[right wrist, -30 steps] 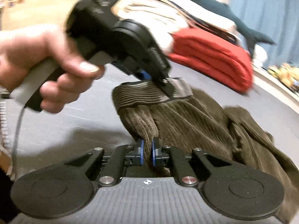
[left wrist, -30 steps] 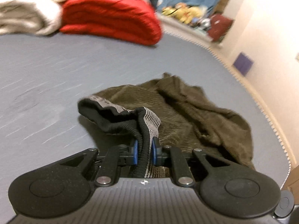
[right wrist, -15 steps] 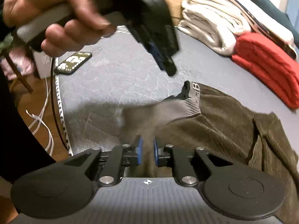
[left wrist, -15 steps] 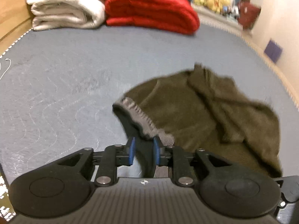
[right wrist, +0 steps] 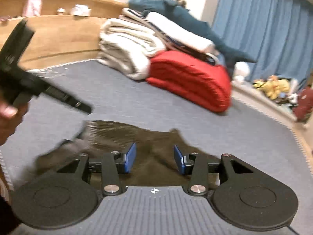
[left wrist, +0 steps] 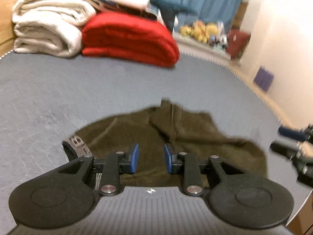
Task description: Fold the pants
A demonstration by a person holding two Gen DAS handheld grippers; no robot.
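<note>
Premises: a home bedroom. Evidence: grey bed (right wrist: 176,117) with wooden headboard (right wrist: 58,33), folded white and red blankets (left wrist: 125,37), blue curtains (right wrist: 270,25), soft toys (left wrist: 201,31) along the wall.

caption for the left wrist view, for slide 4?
Left gripper open, jaws just widened and empty, above olive corduroy pants bunched on the grey mattress; folded blankets behind.

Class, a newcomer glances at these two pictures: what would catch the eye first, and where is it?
The bright red folded blanket at the far end of the grey bed, beside a stack of cream blankets. Nearer, the crumpled olive-brown pants lie just beyond the open blue-padded left tongs; the right tongs are open too.
</note>
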